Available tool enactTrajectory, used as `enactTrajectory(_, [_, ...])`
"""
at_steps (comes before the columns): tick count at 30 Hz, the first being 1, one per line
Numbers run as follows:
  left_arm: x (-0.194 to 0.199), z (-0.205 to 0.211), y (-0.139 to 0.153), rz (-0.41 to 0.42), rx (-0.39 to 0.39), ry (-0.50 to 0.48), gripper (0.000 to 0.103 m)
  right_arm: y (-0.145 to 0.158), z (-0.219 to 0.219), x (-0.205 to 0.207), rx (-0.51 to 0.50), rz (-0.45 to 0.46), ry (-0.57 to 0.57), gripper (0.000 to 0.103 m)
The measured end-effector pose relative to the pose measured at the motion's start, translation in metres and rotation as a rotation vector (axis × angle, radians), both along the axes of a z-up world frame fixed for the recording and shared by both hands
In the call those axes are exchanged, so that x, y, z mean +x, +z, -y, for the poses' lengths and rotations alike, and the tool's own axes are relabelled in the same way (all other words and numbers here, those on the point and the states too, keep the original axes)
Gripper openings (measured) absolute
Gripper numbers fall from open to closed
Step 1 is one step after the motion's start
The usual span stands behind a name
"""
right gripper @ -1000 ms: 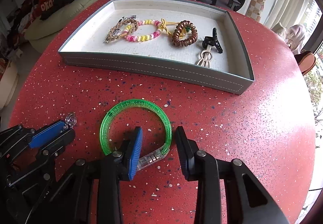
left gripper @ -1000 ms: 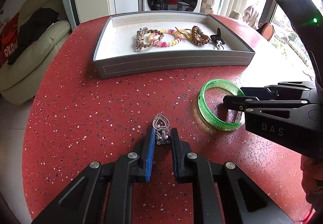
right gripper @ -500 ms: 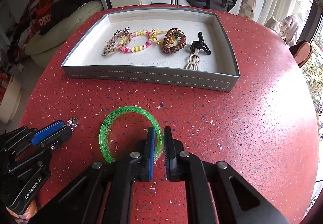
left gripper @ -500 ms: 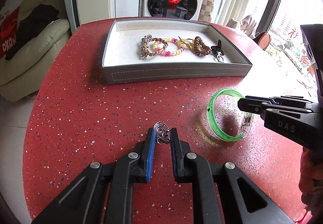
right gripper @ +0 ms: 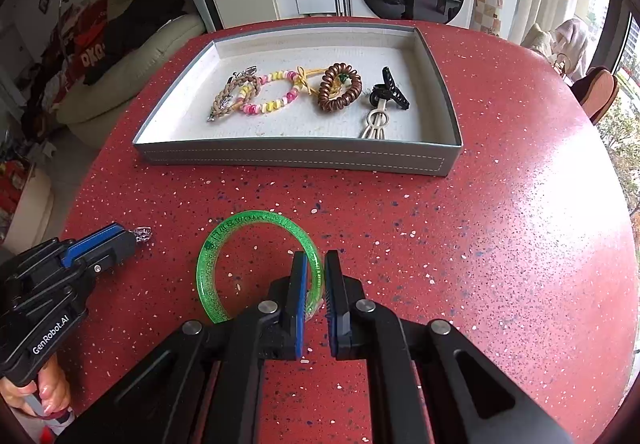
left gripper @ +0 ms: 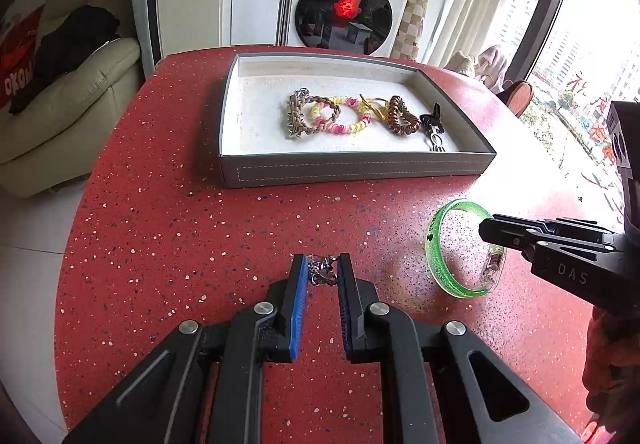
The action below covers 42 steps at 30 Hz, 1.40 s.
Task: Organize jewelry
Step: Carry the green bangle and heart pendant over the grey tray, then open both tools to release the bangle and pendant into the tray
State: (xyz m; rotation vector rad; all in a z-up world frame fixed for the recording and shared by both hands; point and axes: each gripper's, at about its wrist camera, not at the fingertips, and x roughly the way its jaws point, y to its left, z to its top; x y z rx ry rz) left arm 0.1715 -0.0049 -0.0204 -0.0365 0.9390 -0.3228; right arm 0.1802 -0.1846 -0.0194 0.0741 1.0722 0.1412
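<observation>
Left tongs: the left tongs (left gripper: 323, 271) pinch a small silver charm (left gripper: 322, 270) between the blue pads, low centre of the left wrist view.
Right tongs: the right tongs (right gripper: 316, 270) are pressed onto the rim of a green glitter bangle (right gripper: 224, 244), which looks tipped up off the table (right gripper: 500, 244) in the left wrist view.
Done so far: five pieces already lie inside the grey tray (right gripper: 296, 154), by my reading the sorted share.
Left to do: charm and bangle are both gripped but remain over the red speckled table, in front of the tray's near wall; they have yet to go in.
Tray contents, left to right: a braided tan bracelet (right gripper: 230, 96), a pink and yellow beaded bracelet (right gripper: 272, 92), a brown coil hair tie (right gripper: 340, 86), a black claw clip (right gripper: 394, 92), and a cream hair clip (right gripper: 374, 122) just below it.
Free room: bare white lining at the tray's left end and along its back wall.
Progress: well along, perhaps the last two items.
</observation>
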Motion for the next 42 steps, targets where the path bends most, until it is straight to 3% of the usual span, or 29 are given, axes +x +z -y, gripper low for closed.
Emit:
enactTrajectory(15, [0.024,0.011,0.033,0.080,-0.015,-0.026,0.033,0.027,0.019,0.006,0.007,0.056,-0.044,0.009])
enactTrajectory(26, [0.070,0.013,0.054,0.122,-0.040,-0.020,0.033,0.050,0.039,0.041,0.040,0.098,-0.096,0.010])
enactTrajectory(34, [0.109,0.024,0.050,0.119,-0.015,-0.018,0.033,0.043,0.037,0.088,0.093,0.059,-0.123,0.009])
enactTrajectory(42, [0.149,0.029,0.034,0.090,0.010,0.020,0.033,0.027,0.031,0.126,0.084,0.032,-0.151,0.009])
